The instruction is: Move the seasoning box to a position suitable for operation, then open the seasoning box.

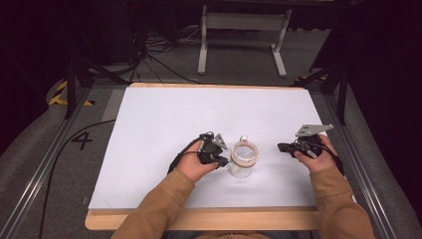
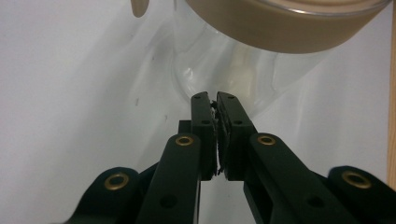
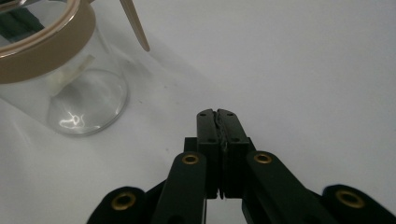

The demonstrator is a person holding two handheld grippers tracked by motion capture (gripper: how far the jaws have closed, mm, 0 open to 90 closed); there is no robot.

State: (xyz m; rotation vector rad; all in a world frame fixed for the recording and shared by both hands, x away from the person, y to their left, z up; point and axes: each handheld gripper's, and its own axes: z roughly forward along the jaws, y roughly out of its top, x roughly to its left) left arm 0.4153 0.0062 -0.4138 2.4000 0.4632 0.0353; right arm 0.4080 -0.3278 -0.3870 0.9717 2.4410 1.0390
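Plainly little is done yet: on the white desk [image 1: 164,129] the glass jar [image 1: 242,160] with its tan band stands upright and ungripped, just right of the left tool [image 1: 219,152] and well left of the right tool [image 1: 284,147]. Both tools are clenched on nothing. The jar's lid and contents are hard to make out.

Bright, even overhead light on the white table [image 1: 164,124], dark surroundings, soft blurred close-ups.
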